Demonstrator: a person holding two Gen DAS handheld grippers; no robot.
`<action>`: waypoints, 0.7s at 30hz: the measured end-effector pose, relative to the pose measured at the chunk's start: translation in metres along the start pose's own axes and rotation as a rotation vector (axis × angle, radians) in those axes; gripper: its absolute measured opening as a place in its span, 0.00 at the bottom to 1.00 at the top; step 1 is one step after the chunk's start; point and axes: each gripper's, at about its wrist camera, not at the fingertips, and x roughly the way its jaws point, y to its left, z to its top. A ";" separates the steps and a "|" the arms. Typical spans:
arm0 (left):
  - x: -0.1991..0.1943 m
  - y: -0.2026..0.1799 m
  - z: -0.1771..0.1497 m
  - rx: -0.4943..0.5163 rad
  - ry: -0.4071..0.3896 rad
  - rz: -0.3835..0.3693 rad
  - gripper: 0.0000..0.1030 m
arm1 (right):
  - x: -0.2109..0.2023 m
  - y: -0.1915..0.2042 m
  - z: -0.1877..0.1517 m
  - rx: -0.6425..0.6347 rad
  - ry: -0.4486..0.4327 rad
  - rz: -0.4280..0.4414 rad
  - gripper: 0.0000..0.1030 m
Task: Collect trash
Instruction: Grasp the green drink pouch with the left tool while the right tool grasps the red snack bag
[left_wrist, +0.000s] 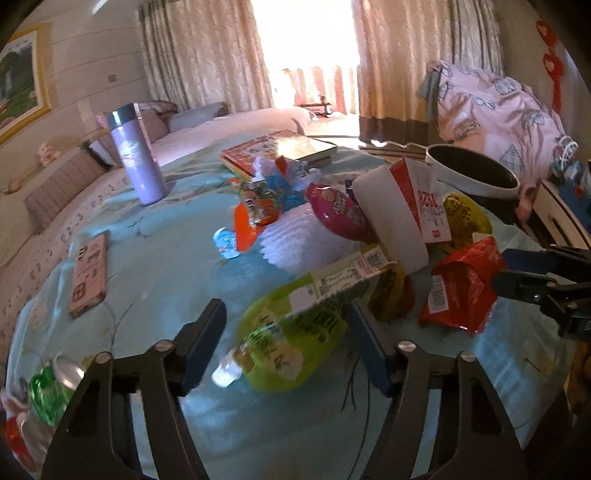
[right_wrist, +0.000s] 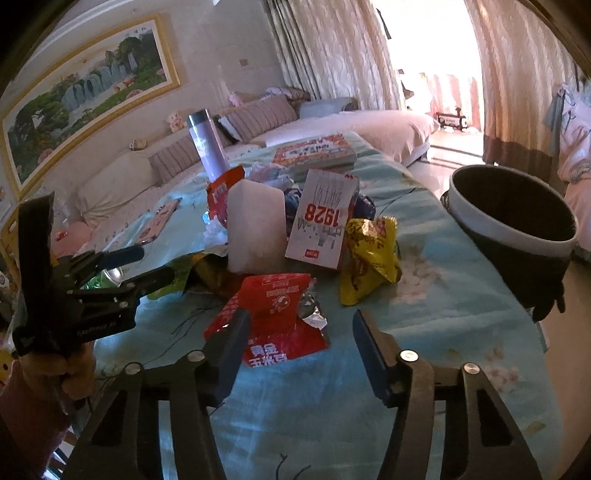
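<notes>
A green plastic bottle (left_wrist: 288, 343) with a white cap lies on the light blue tablecloth (left_wrist: 166, 240). It sits between the fingers of my left gripper (left_wrist: 284, 321), which is open; the left pad stands clear of it. A crumpled red snack packet (right_wrist: 280, 306) lies between the fingers of my right gripper (right_wrist: 301, 321), also open, with a gap at the right pad. In the left wrist view the right gripper (left_wrist: 517, 271) is beside the red packet (left_wrist: 465, 284). The right wrist view shows the left gripper (right_wrist: 147, 264) in a hand at the left.
Behind lie a white carton (right_wrist: 321, 218) marked 1928, a yellow packet (right_wrist: 369, 254), a pink packet (left_wrist: 340, 210) and more wrappers. A dark bin (right_wrist: 513, 210) stands off the table's right edge. A purple flask (left_wrist: 136, 155), books (left_wrist: 280, 147), a phone (left_wrist: 90, 275) and a green can (left_wrist: 55, 384) also sit here.
</notes>
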 end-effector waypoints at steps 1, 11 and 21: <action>0.004 -0.001 0.002 0.008 0.008 -0.011 0.55 | 0.002 0.001 0.001 0.002 0.008 0.006 0.47; -0.004 -0.021 -0.005 0.086 0.012 -0.042 0.17 | 0.000 0.003 -0.002 -0.007 0.018 0.091 0.00; -0.039 -0.030 -0.005 -0.035 -0.005 -0.076 0.04 | -0.031 0.004 0.006 -0.037 -0.045 0.125 0.00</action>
